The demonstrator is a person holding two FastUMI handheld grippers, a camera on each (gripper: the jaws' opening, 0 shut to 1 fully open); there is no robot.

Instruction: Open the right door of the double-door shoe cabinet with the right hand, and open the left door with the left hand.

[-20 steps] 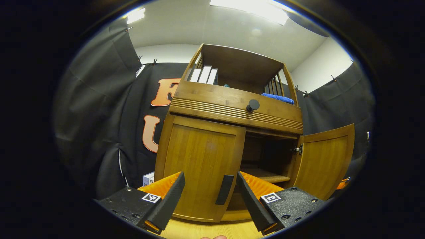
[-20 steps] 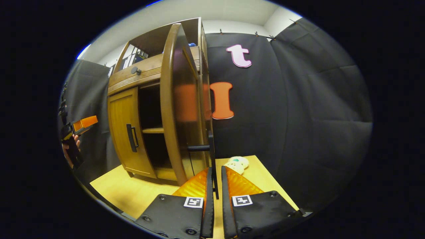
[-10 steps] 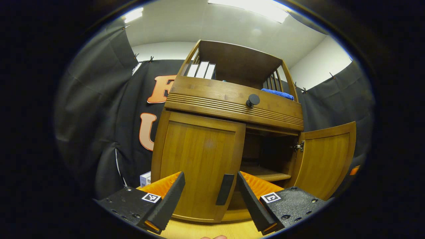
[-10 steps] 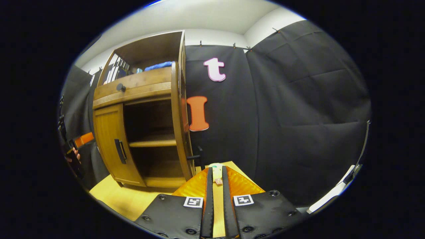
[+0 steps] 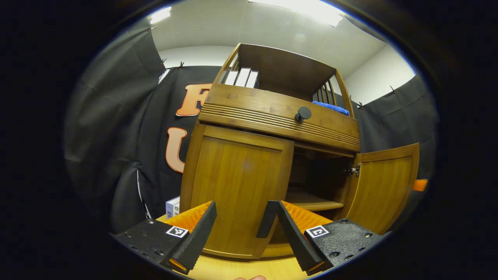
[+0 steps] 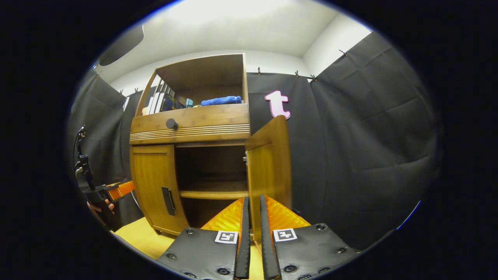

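The wooden shoe cabinet (image 5: 272, 116) stands close in front in the left gripper view. Its left door (image 5: 237, 182) is closed. That door's black handle (image 5: 265, 219) shows between the fingers of my open left gripper (image 5: 243, 233), just beside the right fingertip (image 5: 290, 229); contact cannot be told. The right door (image 5: 383, 186) hangs wide open. In the right gripper view the open right door (image 6: 270, 167) stands just beyond my right gripper (image 6: 253, 233), whose fingers are shut with nothing held. A hand holds the left gripper (image 6: 114, 190) near the left door's handle (image 6: 168, 200).
Inside the open half is a wooden shelf (image 6: 212, 193). Above the doors is a drawer with a round black knob (image 5: 302, 114). The top shelf holds books (image 5: 243, 77) and a blue cloth (image 6: 221, 100). A white box (image 5: 173, 206) sits left of the cabinet on the wooden table (image 5: 233, 268).
My right gripper let go of the right door's handle and drew back, leaving that door wide open. The left gripper edged nearer the left door's handle, now beside its right finger.
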